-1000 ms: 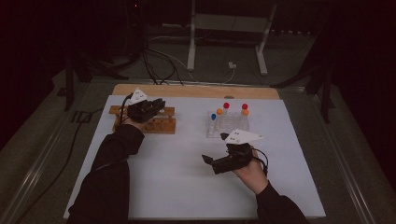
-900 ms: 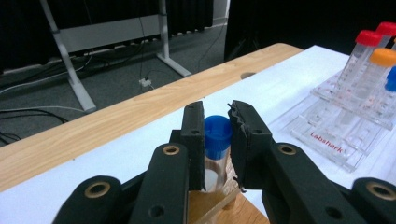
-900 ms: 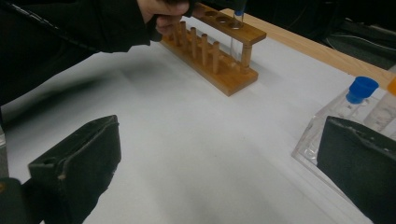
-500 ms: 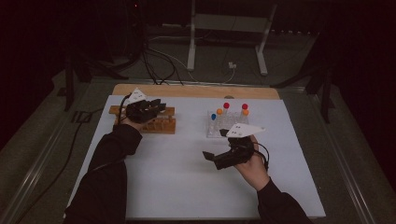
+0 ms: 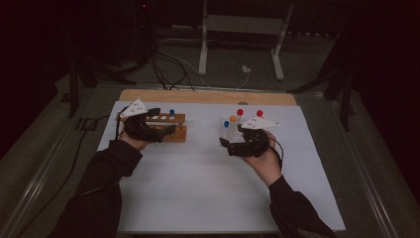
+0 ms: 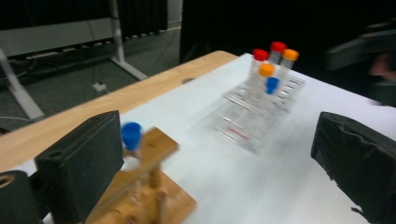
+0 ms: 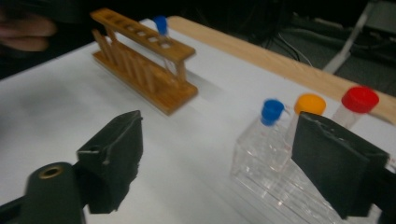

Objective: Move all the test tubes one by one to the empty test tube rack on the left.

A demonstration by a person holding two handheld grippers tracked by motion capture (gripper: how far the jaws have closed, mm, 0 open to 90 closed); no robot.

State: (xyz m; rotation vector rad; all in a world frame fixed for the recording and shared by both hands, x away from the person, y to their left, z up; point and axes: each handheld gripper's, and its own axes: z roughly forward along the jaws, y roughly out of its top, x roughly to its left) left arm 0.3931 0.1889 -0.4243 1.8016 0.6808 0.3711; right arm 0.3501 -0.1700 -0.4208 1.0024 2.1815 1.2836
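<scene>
A wooden tube rack (image 5: 176, 119) (image 6: 154, 186) (image 7: 144, 60) stands at the table's left with one blue-capped tube (image 5: 172, 113) (image 6: 131, 134) (image 7: 160, 22) upright in it. My left gripper (image 5: 167, 131) (image 6: 219, 172) hovers at the rack's near side. Its jaws have just been opening and stand wide apart, nothing between them. A clear rack (image 5: 229, 133) (image 6: 259, 112) (image 7: 271, 163) holds tubes with red, orange and blue caps. My right gripper (image 5: 226, 144) (image 7: 224, 163) sits just in front of it. Its jaws have just been closing a little and remain open, empty.
White paper (image 5: 198, 173) covers the table, with a strip of bare wood (image 5: 208, 96) along the far edge. Cables and a metal stand's legs (image 5: 237, 59) lie on the dark floor beyond. Both sleeved forearms reach in from the near edge.
The left gripper has opened and drawn back slightly from the wooden rack, leaving the blue-capped tube standing there. The right hand has moved forward to the clear rack.
</scene>
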